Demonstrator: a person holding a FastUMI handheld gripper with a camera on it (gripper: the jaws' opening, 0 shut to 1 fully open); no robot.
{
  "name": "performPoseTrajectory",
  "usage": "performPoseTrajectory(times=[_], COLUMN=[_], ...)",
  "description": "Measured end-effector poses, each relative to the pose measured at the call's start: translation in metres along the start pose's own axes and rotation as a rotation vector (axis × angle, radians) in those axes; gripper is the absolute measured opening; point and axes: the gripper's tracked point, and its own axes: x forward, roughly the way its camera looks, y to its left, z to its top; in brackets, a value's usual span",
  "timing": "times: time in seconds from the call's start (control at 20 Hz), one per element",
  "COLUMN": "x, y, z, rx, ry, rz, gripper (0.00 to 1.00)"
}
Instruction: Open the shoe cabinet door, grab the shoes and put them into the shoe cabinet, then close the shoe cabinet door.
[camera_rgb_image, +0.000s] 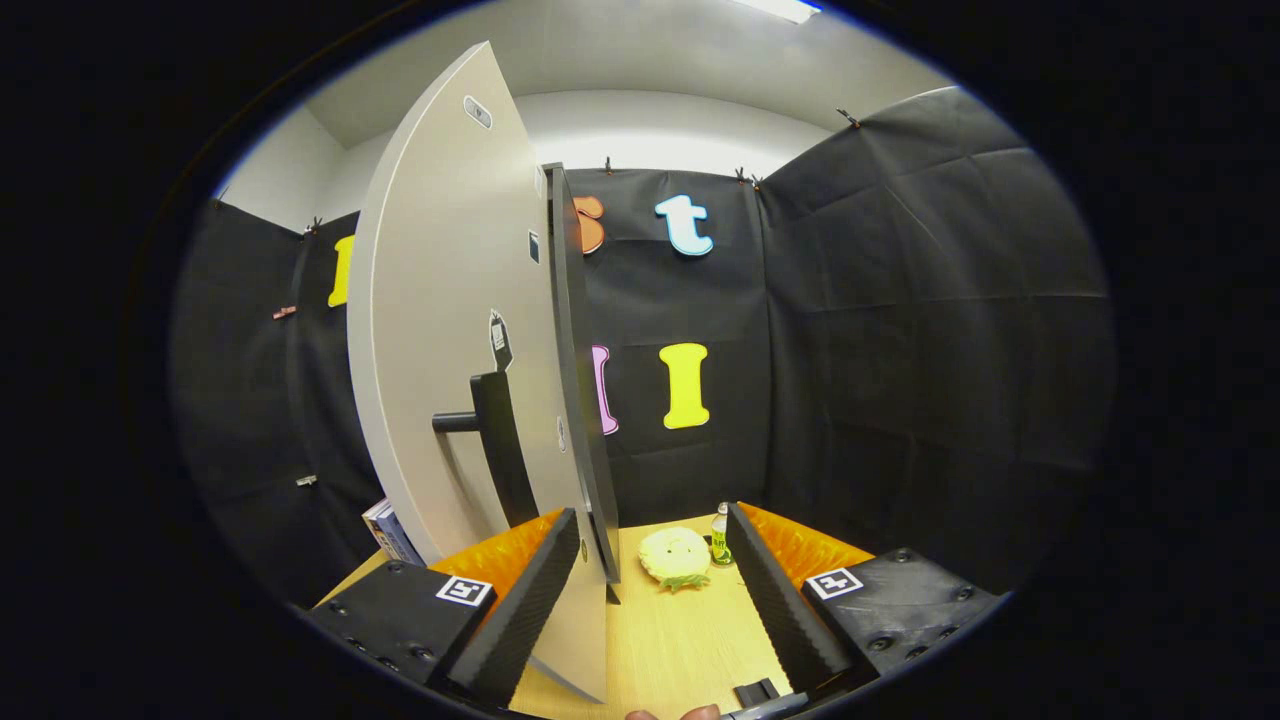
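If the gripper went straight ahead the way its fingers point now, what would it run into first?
The gripper is open. The cabinet door stands edge-on just inside the left finger, so it would probably scrape that first. Otherwise the gap leads over the table to the pale slipper and small bottle; depth is unclear.

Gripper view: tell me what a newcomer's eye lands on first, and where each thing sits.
The tall pale cabinet door stands out first: it swings open edge-on just ahead of the left finger, its dark handle facing the tool. The tool's fingers are spread apart, gripping nothing. Beyond them, on the wooden table, lie a yellow plush toy and a small green bottle beside it.
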Motion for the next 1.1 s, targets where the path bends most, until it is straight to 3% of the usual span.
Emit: performPoseTrajectory(times=[0.4, 1.1], x=[-0.005, 0.022], y=[0.04, 0.178], z=[-0.007, -0.033], rx=[-0.013, -0.03], ry=[-0.003, 0.015], rz=[-0.012, 0.07], gripper=[0.98, 0.98])
